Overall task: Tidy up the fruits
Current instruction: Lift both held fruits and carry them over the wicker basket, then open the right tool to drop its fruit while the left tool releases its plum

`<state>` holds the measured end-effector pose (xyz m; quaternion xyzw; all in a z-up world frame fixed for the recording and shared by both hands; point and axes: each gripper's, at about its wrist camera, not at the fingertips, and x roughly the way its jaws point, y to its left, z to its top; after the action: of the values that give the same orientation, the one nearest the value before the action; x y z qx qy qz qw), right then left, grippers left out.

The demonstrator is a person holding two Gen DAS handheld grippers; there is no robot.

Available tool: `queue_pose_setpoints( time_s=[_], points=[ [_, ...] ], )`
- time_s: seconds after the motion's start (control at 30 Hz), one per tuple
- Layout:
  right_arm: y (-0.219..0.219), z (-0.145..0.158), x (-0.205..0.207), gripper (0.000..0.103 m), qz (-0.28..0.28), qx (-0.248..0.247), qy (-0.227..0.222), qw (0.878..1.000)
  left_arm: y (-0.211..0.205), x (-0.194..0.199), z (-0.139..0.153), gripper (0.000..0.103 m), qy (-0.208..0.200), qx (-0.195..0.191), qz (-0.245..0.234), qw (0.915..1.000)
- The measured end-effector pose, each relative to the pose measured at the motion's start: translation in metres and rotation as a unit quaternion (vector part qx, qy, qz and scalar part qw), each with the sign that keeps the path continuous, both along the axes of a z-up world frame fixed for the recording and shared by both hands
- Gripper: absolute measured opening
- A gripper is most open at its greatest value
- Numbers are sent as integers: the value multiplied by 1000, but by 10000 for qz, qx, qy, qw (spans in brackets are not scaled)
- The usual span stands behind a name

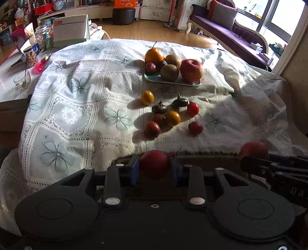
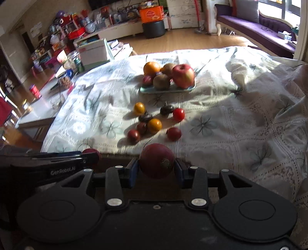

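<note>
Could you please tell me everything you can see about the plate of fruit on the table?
The plate is pale blue-green, shallow and roughly rectangular with rounded corners; its material cannot be told. It sits flat on the flowered white tablecloth, beyond the loose small fruits. It holds a large red apple, an orange with a stem, two brown kiwis and two small dark plums, packed touching each other. Neither gripper is near it.

Pretty clearly someone's living room at home: wood floor (image 1: 154, 31), a purple chaise sofa (image 1: 227, 28) with a grey cushion (image 1: 224, 11) by the big sunny window (image 1: 279, 17), a black round pouf (image 1: 123, 16), shelves crammed with boxes and knick-knacks (image 2: 77, 28), and a table under a lacy flower-print tablecloth (image 1: 86, 100) with a desk calendar (image 1: 70, 28) on it
</note>
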<state>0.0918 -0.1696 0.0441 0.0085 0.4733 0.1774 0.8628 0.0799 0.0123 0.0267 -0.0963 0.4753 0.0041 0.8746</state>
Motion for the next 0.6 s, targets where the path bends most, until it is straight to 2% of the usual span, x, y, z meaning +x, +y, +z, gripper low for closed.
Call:
queue_pose_setpoints(
  time_s=[0.17,0.27,0.5,0.6],
  points=[
    [8,-34,-17,41,266,-384,586,9972,-5,-25,-17,42,348,-64,-175,9992],
    [9,-49,-20,41,296,-469,794,9953,-9,-35,-25,42,510,-31,-258,9984],
    [11,-67,-18,41,266,-629,968,9930,-14,-44,-39,42,687,193,-268,9971],
    [12,-70,-20,41,283,-740,872,9930,-13,-45,-41,42,684,177,-277,9971]
  ],
)
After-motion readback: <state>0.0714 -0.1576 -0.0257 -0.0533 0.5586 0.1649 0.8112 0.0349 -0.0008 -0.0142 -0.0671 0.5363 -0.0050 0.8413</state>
